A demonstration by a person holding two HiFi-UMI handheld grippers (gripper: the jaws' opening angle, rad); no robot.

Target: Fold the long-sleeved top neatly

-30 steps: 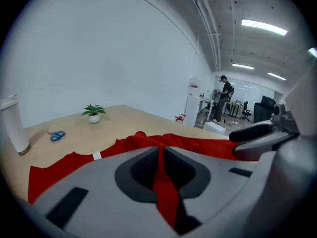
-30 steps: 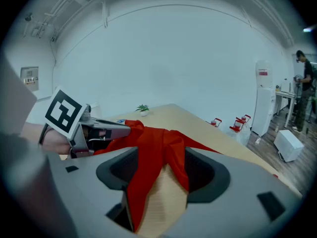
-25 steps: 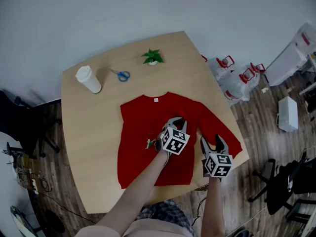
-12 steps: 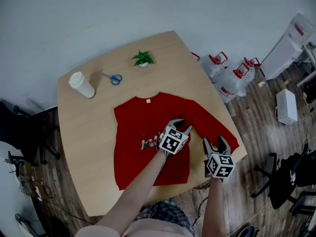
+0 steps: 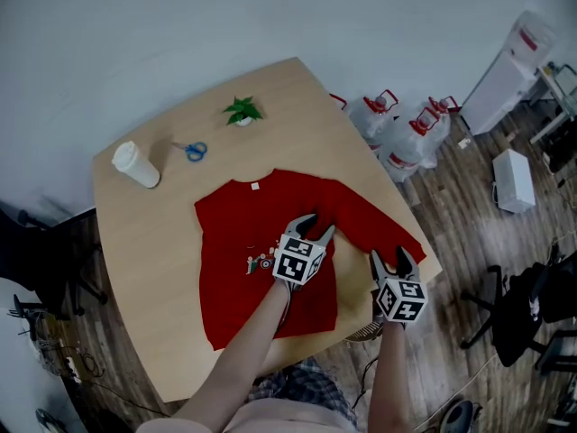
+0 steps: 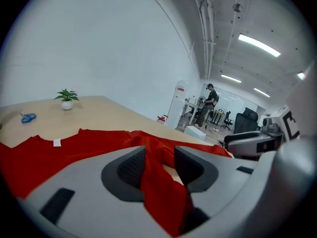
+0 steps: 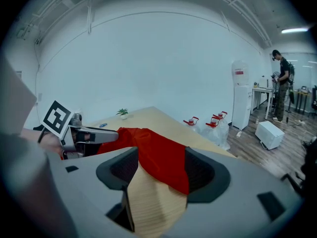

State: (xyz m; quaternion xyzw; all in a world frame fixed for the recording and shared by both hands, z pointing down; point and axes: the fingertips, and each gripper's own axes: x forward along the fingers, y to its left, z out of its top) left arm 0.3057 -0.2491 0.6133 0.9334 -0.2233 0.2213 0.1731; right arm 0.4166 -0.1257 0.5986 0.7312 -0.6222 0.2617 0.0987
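One top (image 6: 163, 197) fold in just-opening left claw (image 6: 159, 157) escapes head view.

Your right gripper (image 7: 161, 168): jaws stand wide apart, pinching nothing. In the gap below them, a sleeve end of the red top (image 7: 157, 150) lies flat on bare bench (image 7: 153, 205). Your left gripper (image 7: 106, 136) sits at frame left, marker cube up, over the top. Far end of the bench: small plant (image 7: 122, 113), blue scissors (image 7: 102, 125). Beyond the bench, red-handled water jugs (image 7: 214, 123) on the floor.
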